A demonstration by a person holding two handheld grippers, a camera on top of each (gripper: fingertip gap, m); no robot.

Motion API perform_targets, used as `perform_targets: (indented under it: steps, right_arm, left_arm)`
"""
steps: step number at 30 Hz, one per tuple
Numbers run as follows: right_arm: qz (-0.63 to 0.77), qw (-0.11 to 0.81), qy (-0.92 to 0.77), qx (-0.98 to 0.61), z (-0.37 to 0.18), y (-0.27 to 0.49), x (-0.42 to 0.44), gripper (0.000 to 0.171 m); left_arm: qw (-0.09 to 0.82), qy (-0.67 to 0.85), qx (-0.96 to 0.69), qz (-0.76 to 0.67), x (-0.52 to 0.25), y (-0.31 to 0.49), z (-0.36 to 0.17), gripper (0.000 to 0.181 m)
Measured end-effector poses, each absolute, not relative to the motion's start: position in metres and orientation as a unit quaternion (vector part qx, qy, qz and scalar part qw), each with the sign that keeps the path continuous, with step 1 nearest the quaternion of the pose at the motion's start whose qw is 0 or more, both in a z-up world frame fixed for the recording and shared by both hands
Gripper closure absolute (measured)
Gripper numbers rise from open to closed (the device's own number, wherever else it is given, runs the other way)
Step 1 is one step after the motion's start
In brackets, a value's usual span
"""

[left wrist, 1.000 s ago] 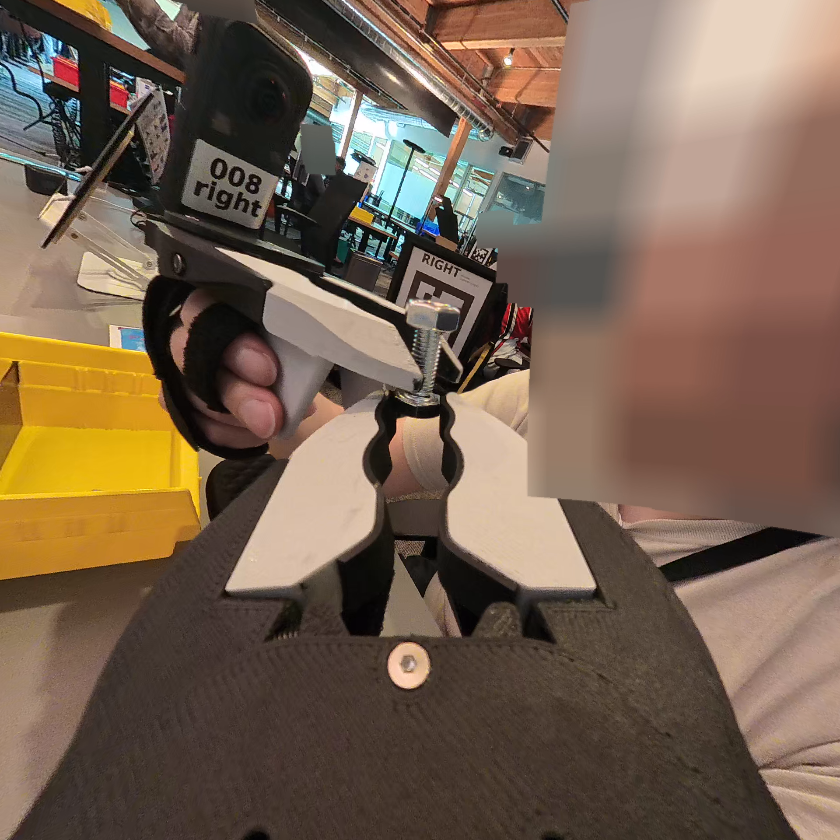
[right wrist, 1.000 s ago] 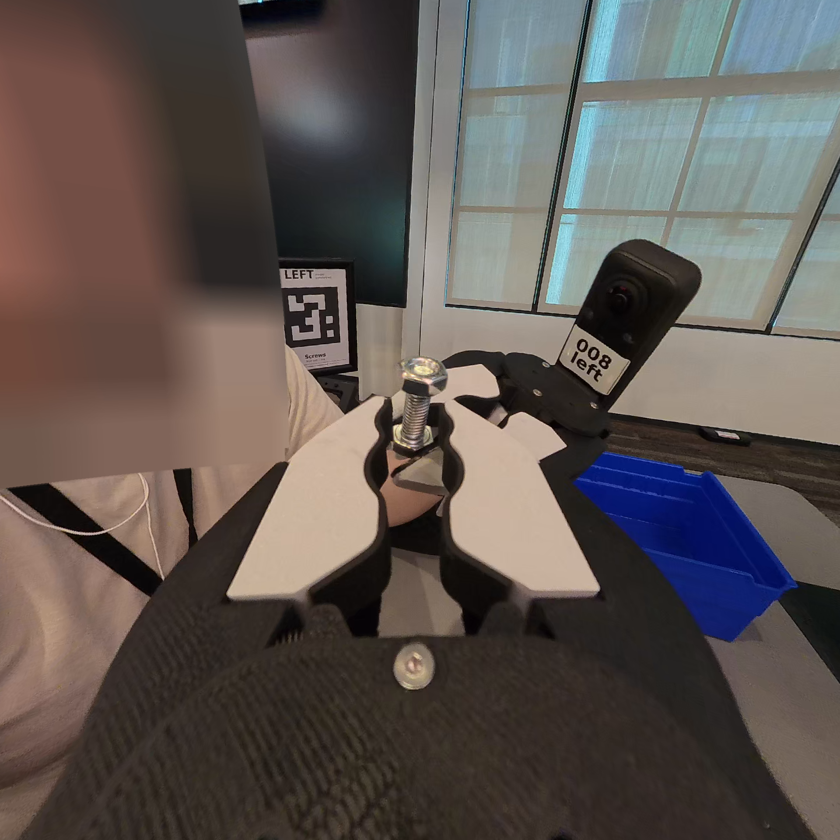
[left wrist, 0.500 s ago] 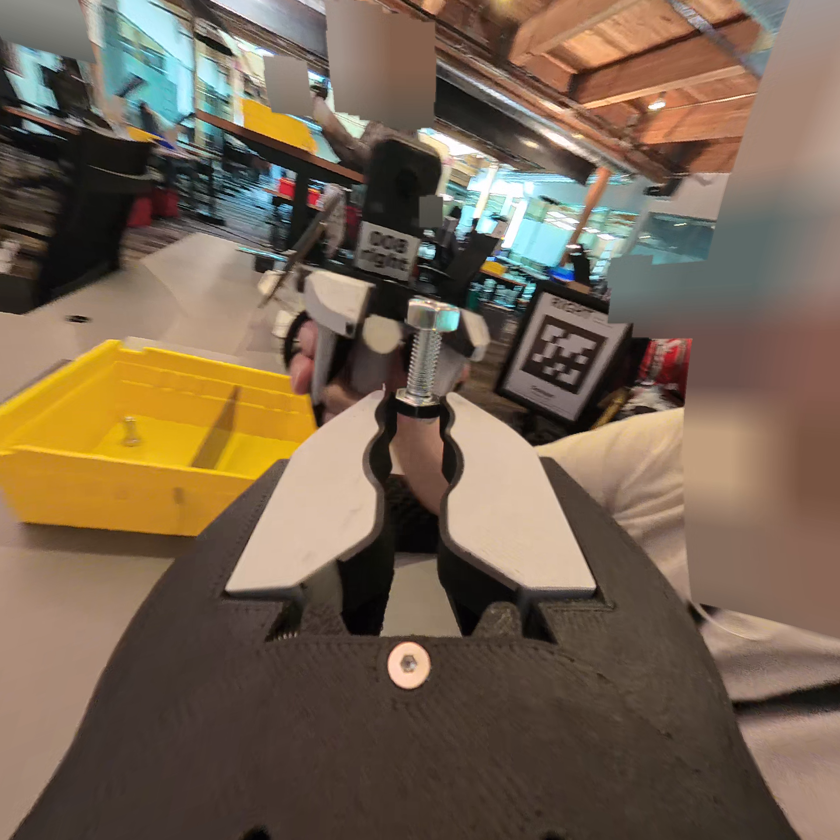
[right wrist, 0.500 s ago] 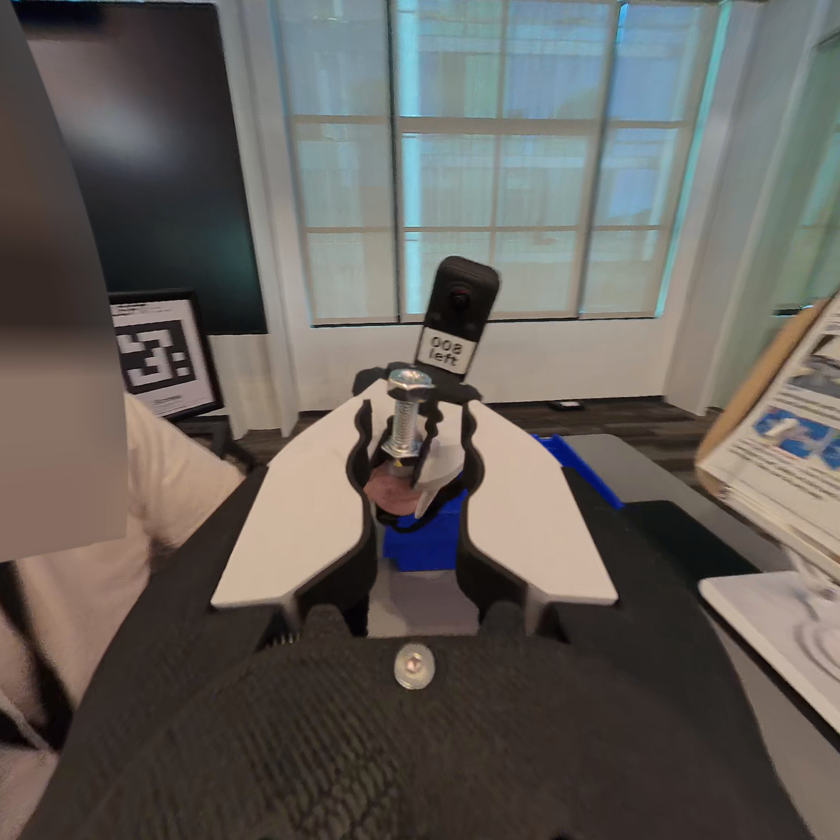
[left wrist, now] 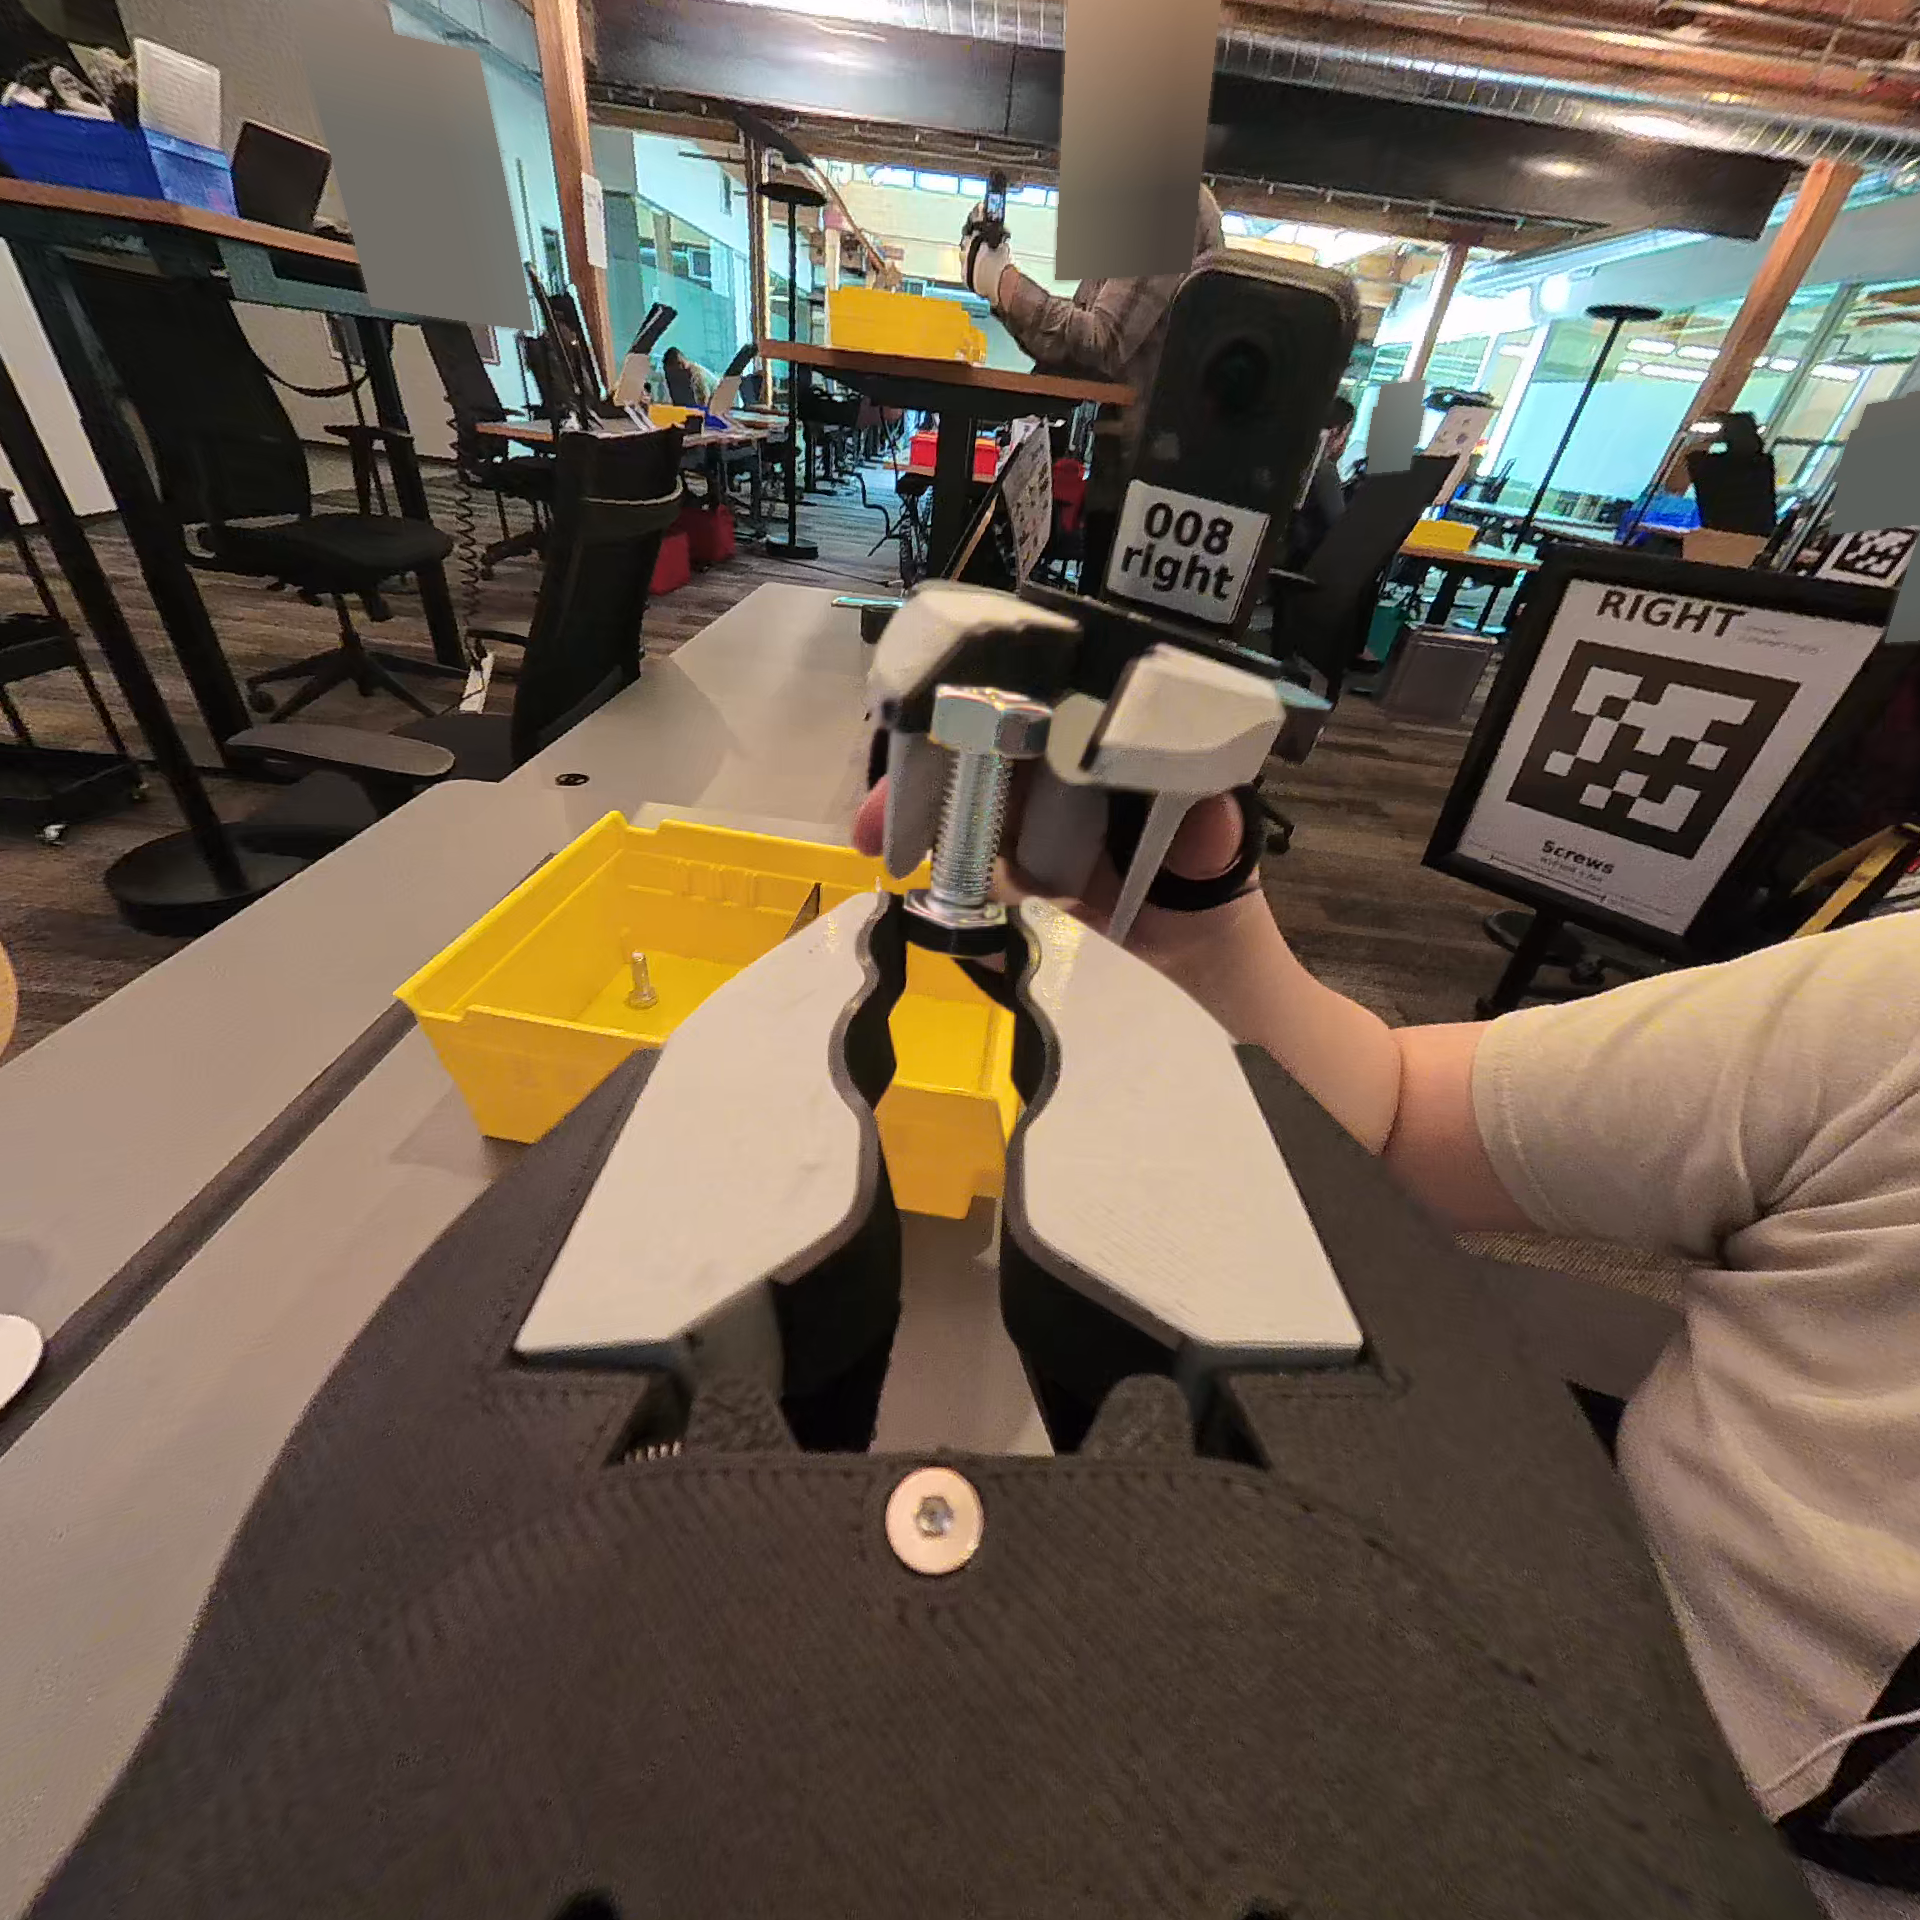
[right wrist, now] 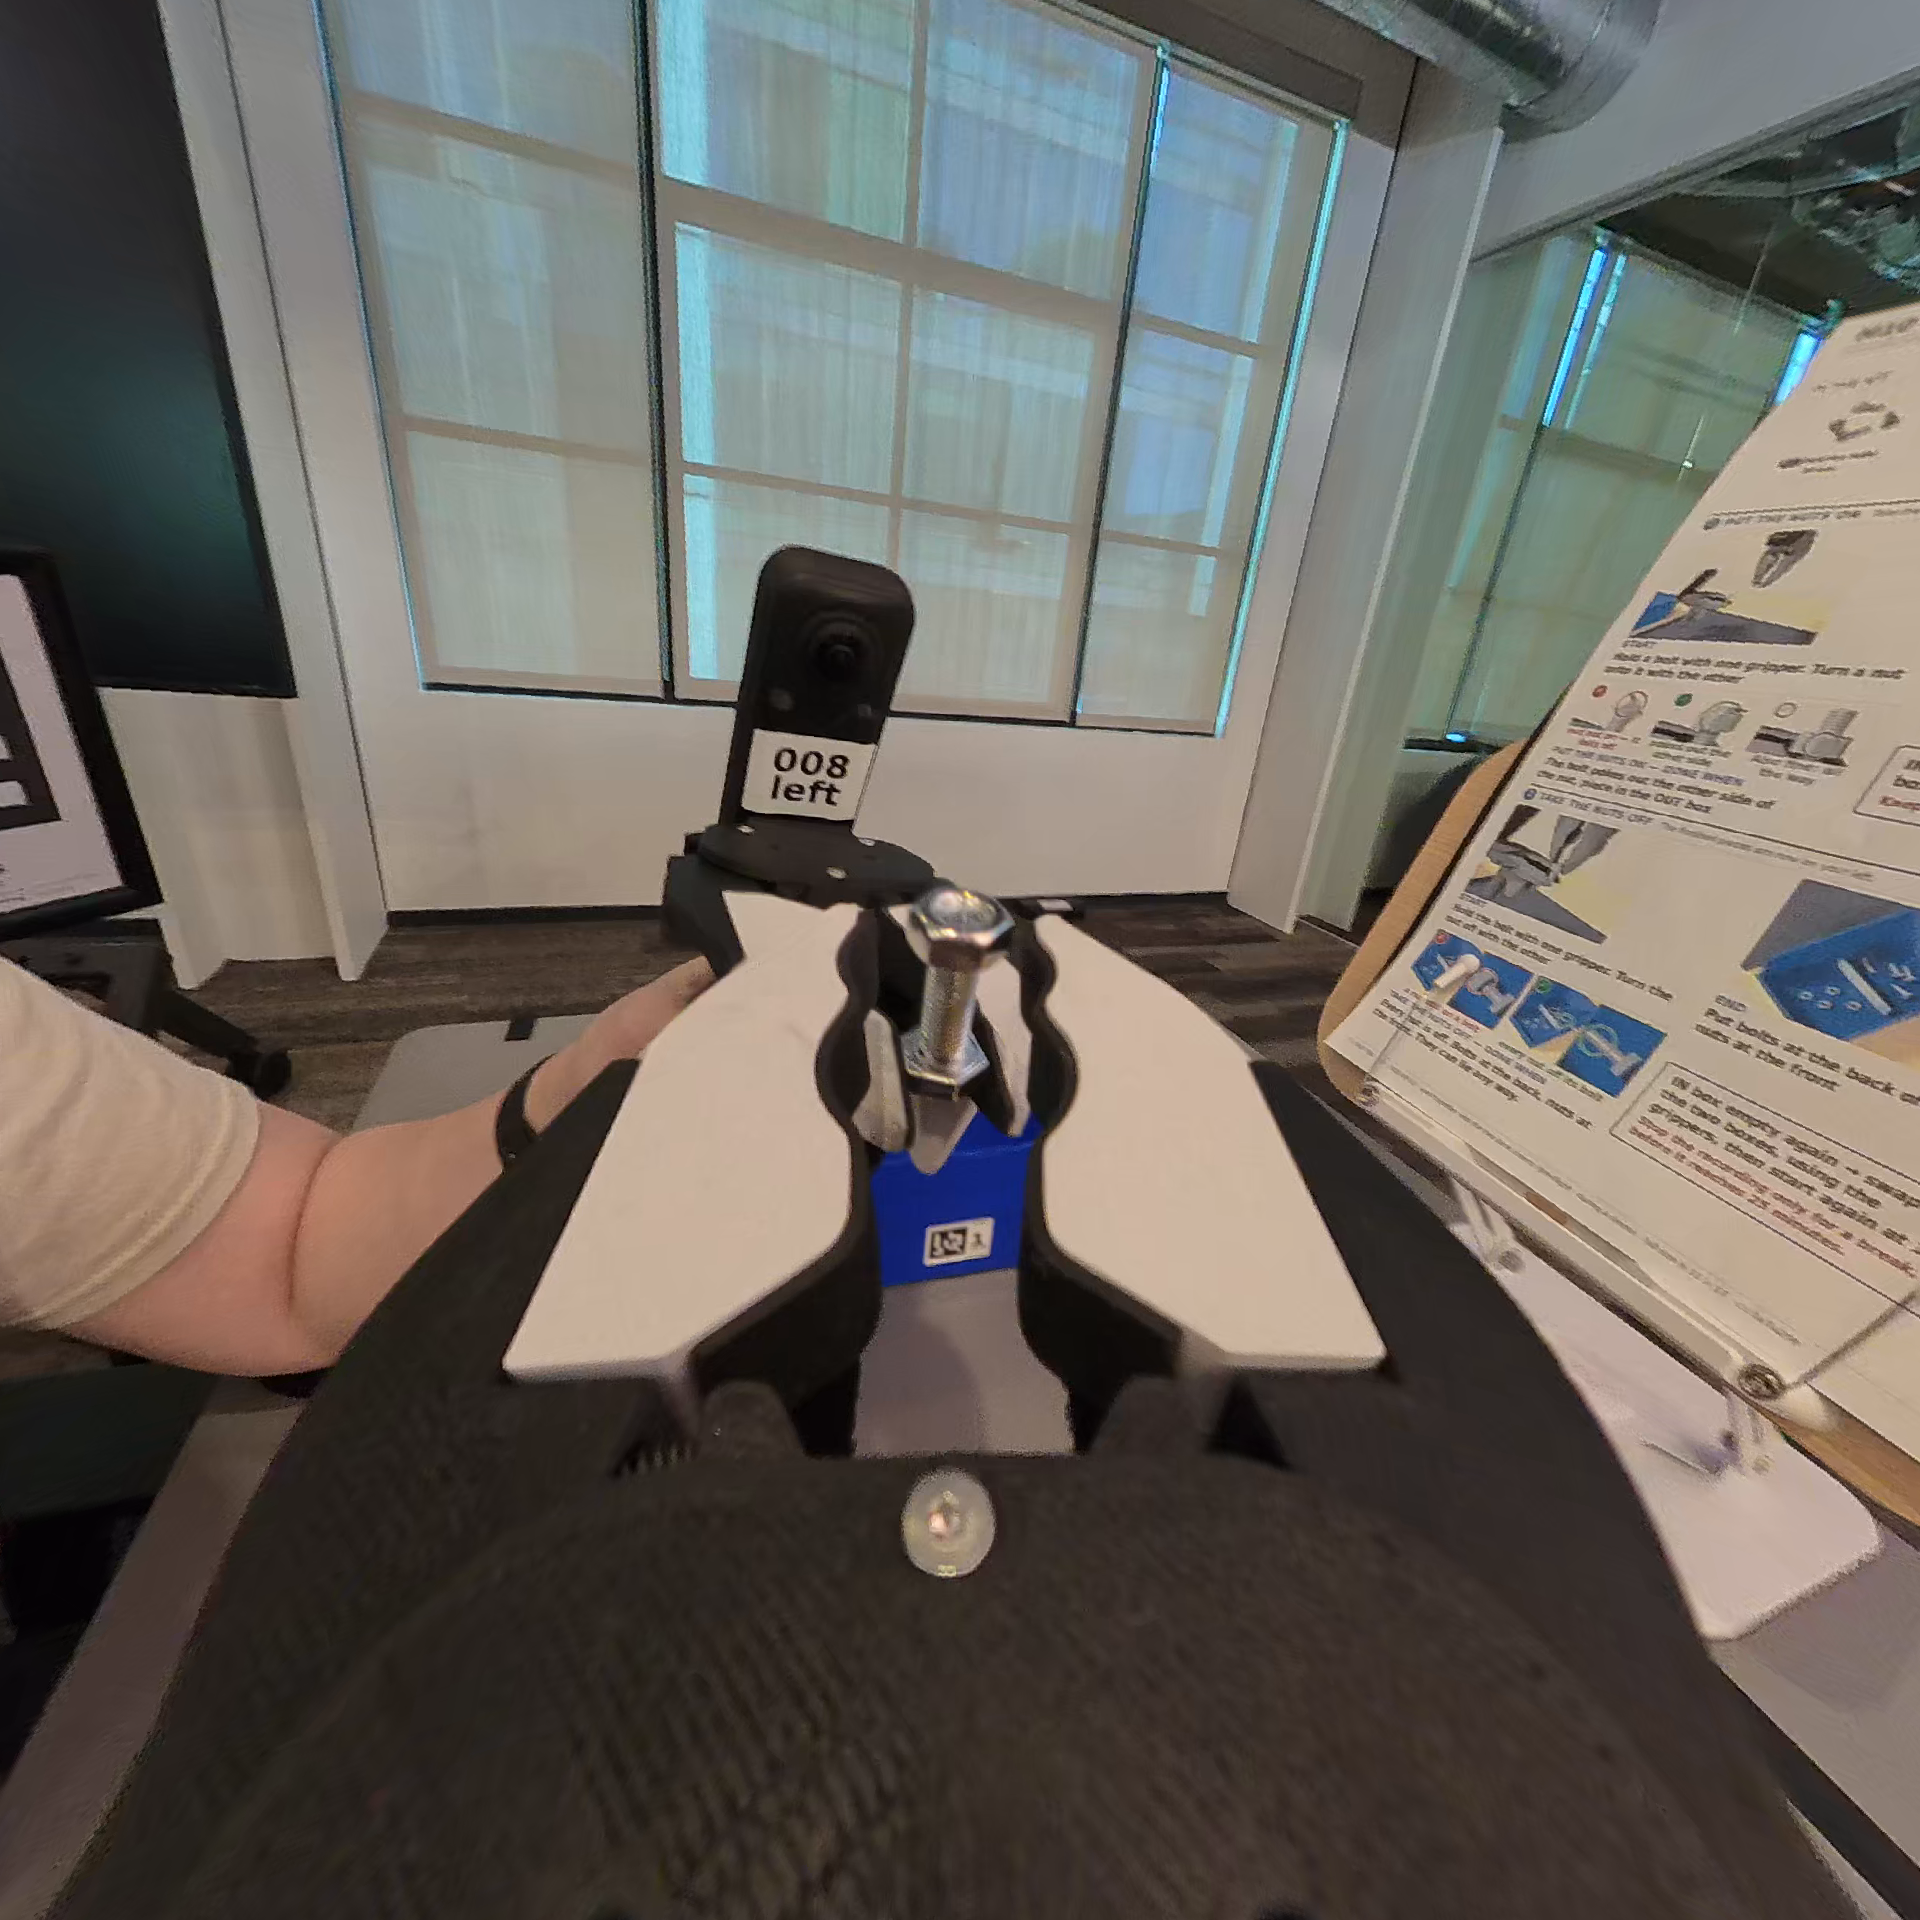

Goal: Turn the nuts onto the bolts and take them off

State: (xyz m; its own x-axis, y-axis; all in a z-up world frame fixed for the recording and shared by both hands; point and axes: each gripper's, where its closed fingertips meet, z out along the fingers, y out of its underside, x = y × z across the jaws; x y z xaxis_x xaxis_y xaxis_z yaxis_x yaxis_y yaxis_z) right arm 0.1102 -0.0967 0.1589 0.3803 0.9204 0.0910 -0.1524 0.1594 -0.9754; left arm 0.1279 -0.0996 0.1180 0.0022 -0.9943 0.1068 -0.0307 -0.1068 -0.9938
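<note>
Nut (left wrist: 953,927) sits low on the bolt (left wrist: 968,802), pinched at the tips of the left gripper (left wrist: 954,935), whose jaws are clamped on it just past twelve o'clock of that gripper's body. The bolt stands nearly upright with its hex head on top. Beyond it, the right gripper (left wrist: 1049,727) faces back with its jaws apart around the head and touching nothing that I can make out. In the right wrist view the same bolt (right wrist: 948,992) leans slightly between the spread fingers (right wrist: 727,1122) of the right gripper (right wrist: 948,966), nut (right wrist: 940,1070) at its lower end.

To do the turn well, I judge the right gripper should close squarely on the flats of the hex head, not on the thread, and keep its axis in line with the shank, so that twisting does not cock the bolt or pry the nut out of the left tips. The left grip should hold firm and level while the other side rotates, then regrips in short strokes.

At ten o'clock of the left gripper, on the grey table (left wrist: 260,1039), lies a yellow bin (left wrist: 540,1049) with a divider; one small bolt (left wrist: 639,982) stands in it. In the right wrist view a blue bin (right wrist: 951,1205) shows at twelve o'clock between the fingers, its contents hidden. An instruction board (right wrist: 1662,987) leans at two o'clock.
</note>
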Motion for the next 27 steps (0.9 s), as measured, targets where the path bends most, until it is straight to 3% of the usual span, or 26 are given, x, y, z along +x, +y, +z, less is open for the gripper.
perform_targets:
  steps: [6,14,18,27]
  right_arm:
    - [0.464,0.613,-0.417,-0.485,0.158,-0.109,0.116,0.152]
    - [0.628,0.462,-0.537,-0.322,0.142,-0.172,0.124,0.152]
    - [0.632,0.479,-0.511,-0.333,0.147,-0.163,0.124,0.151]
    - [0.415,0.682,-0.380,-0.468,0.168,-0.098,0.125,0.136]
  left_arm:
    - [0.439,0.508,-0.517,-0.530,0.133,-0.113,0.115,0.163]
    - [0.228,0.605,-0.439,-0.624,0.137,-0.186,0.097,0.163]
    - [0.273,0.598,-0.447,-0.607,0.140,-0.177,0.101,0.163]
    - [0.476,0.483,-0.541,-0.498,0.131,-0.099,0.116,0.163]
